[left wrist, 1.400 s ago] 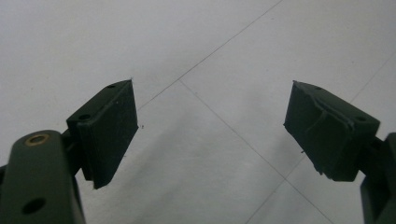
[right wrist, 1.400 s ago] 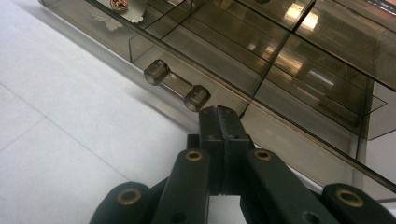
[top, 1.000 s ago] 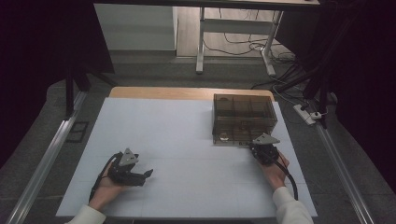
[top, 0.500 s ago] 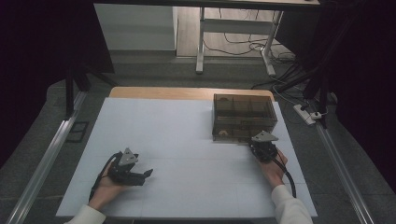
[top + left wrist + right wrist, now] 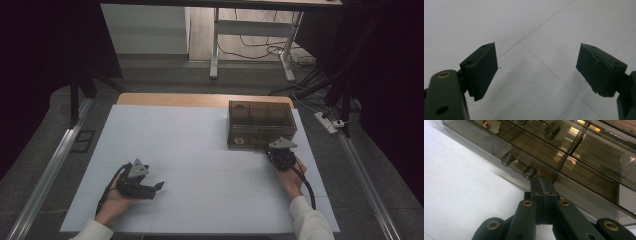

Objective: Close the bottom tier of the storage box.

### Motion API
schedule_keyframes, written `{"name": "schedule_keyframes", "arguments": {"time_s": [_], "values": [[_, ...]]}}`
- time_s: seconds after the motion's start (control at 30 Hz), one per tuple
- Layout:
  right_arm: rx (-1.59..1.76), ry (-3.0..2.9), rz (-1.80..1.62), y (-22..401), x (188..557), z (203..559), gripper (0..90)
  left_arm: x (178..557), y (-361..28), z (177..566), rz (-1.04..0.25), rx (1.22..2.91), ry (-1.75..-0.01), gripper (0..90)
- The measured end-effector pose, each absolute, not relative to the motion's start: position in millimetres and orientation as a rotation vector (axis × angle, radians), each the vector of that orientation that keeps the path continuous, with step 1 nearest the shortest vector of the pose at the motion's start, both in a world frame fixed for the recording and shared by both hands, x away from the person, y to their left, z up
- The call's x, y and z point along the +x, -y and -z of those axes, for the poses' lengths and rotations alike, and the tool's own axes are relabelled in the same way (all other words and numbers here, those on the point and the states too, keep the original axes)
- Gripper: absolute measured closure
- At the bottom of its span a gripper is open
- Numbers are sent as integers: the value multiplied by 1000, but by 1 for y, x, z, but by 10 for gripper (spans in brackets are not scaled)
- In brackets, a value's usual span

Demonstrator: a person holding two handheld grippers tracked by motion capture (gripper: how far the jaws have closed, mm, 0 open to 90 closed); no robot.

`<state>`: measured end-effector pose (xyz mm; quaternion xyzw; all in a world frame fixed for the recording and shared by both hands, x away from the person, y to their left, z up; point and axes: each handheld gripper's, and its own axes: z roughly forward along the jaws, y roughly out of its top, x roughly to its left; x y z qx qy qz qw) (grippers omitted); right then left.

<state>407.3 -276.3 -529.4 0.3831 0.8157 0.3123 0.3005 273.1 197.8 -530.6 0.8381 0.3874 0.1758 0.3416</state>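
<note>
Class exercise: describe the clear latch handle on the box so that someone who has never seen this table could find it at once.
Start at the smoky transparent compartment box on the white table's far right. On its near wall sits the small clear latch handle, a bar between two round knobs, just beyond the right gripper's shut jaws.

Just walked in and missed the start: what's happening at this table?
A person works a gripper in each hand. The right gripper, fingers shut, has its tips at the front edge of a smoky transparent compartment box, beside its small clear handle. The left gripper rests open over the white table, holding nothing.
</note>
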Motion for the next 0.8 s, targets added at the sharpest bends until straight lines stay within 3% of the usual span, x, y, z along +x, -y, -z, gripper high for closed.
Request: {"name": "schedule_keyframes", "arguments": {"time_s": [0.8], "values": [[969, -2146, -781, 272, 418, 531, 899, 273, -197, 530, -462, 2185, -1000, 173]]}}
